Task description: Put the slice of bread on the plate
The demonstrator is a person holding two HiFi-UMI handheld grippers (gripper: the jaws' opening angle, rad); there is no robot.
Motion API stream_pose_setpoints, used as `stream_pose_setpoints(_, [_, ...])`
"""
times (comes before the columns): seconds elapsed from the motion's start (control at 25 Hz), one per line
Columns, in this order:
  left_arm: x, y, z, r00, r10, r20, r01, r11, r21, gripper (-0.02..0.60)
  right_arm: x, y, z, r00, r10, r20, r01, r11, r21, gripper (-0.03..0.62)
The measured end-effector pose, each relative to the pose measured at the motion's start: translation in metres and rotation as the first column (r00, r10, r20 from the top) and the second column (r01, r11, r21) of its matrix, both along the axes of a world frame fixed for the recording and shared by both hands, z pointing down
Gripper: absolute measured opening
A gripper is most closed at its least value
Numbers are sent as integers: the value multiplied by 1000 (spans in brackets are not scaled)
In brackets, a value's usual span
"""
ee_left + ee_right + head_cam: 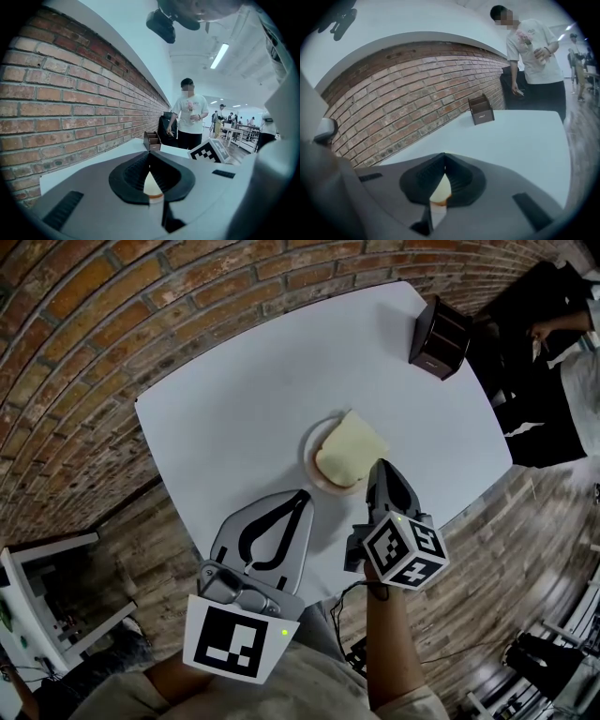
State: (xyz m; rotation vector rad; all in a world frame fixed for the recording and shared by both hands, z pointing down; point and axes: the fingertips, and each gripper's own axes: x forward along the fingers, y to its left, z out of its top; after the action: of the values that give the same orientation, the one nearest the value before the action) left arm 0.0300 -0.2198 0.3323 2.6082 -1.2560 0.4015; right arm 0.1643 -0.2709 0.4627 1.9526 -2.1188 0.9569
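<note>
A pale slice of bread (352,448) lies on a small round plate (310,448) in the middle of the white table (234,409). My right gripper (381,465) is shut with nothing between its jaws, its tip at the bread's near right edge. In the right gripper view the jaws meet at the tip (444,153), and the bread (440,190) shows through the gap behind them. My left gripper (304,494) is shut and empty, a little short of the plate on its near left side. In the left gripper view its jaws (149,152) also meet, framing the bread (151,183).
A brown wooden box (439,337) stands at the table's far right corner. A person (553,324) stands just beyond it. A brick wall runs along the table's far left side. The near table edge is close under both grippers.
</note>
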Motion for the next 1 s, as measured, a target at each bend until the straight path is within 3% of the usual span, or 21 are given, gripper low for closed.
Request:
stream_pose_setpoints(0.32, [-1, 9, -7, 1000, 9, -5, -9, 1000, 15, 9, -12, 9, -46, 992, -32, -123, 49, 989, 139, 8])
stream_pose_setpoints(0.56, [-3, 19, -13, 1000, 15, -8, -15, 999, 30, 9, -28, 29, -88, 980, -51, -192, 99, 963, 249, 8])
stream_pose_setpoints(1.0, [-6, 56, -33, 998, 54, -24, -52, 996, 68, 9, -49, 91, -148, 963, -34, -268, 136, 918, 374, 8])
